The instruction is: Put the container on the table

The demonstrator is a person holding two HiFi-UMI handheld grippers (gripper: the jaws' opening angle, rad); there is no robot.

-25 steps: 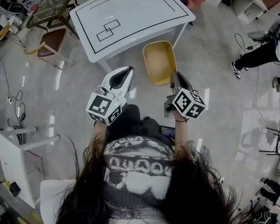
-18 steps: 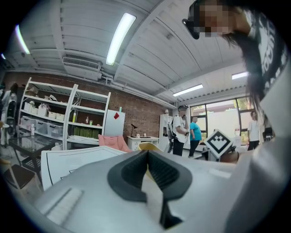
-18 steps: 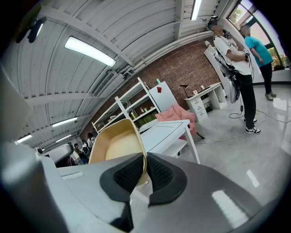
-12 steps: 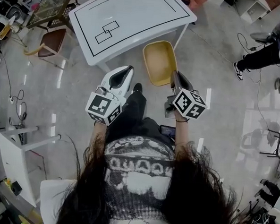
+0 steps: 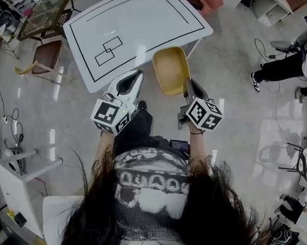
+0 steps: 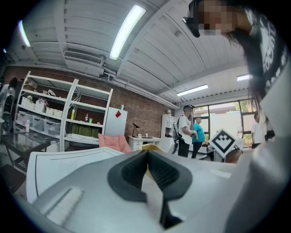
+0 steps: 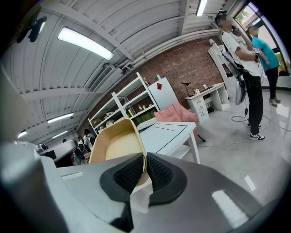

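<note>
The pale tiled floor fills most of the head view. The white surface, marked with a black border and two overlapping rectangles, stands ahead, its far edge cut off by the frame. The person's long dark hair hides the shoulders and upper arms, and the marker cubes cover both hands.

The yellow container is held in the air over the floor, off the near right edge of the surface and not resting on it. From above, its far rim looks level with that edge; how high it hangs against the top cannot be judged.

The right hand-held gripper covers the container's near corner. In the right gripper view its pads are clamped on the container's thin wall, with the surface beyond and apart.

The left hand-held gripper sits beside the container without touching it. Its jaws are together at the tips with nothing gripped. Its own view shows only a yellow sliver of container past them, and its body blocks much of the surface.
</note>
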